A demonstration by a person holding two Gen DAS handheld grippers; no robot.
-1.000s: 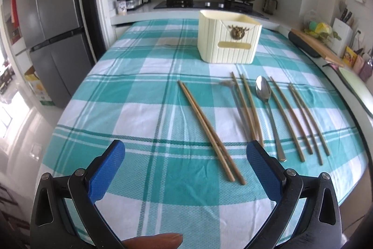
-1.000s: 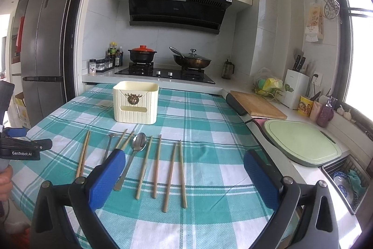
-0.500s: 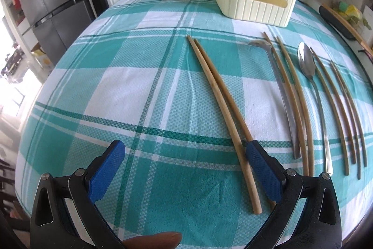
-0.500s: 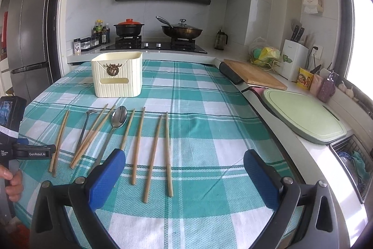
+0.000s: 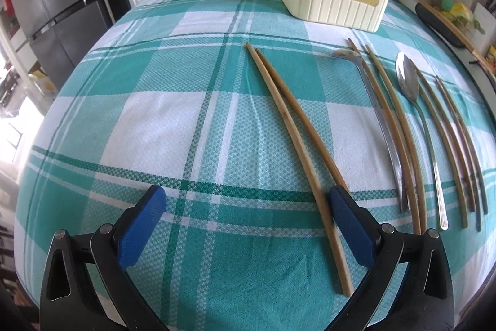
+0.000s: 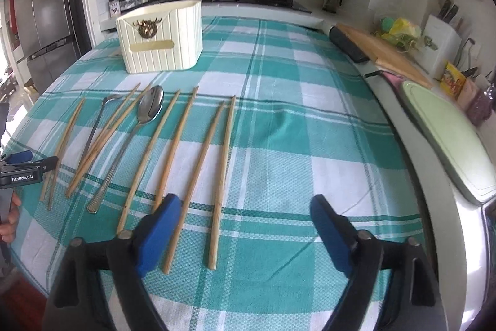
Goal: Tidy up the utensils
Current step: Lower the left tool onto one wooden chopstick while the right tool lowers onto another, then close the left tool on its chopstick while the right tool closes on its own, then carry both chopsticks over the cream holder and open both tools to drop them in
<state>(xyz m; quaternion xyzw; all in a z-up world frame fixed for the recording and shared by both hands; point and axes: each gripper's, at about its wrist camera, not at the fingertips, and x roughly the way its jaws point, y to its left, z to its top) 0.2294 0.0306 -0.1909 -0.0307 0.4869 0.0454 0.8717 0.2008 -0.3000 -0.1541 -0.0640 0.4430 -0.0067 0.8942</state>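
With the left gripper wide and empty and the right gripper closing on nothing, the rightmost chopsticks, lower centre of the right wrist view, may roll apart if only one is pinched.

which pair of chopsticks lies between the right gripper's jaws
The rightmost pair, nearest the bare cloth; its near ends lie between the closing jaws, untouched. The other pairs lie further left, by the spoons.

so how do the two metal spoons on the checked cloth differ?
The large steel spoon has a broad oval bowl and a ridged handle end; the small slim spoon has a little bowl and a thin plain handle. The large one lies between chopstick pairs nearer the middle; the small one sits further left. Both are silver, lie flat, bowls toward the cream holder.
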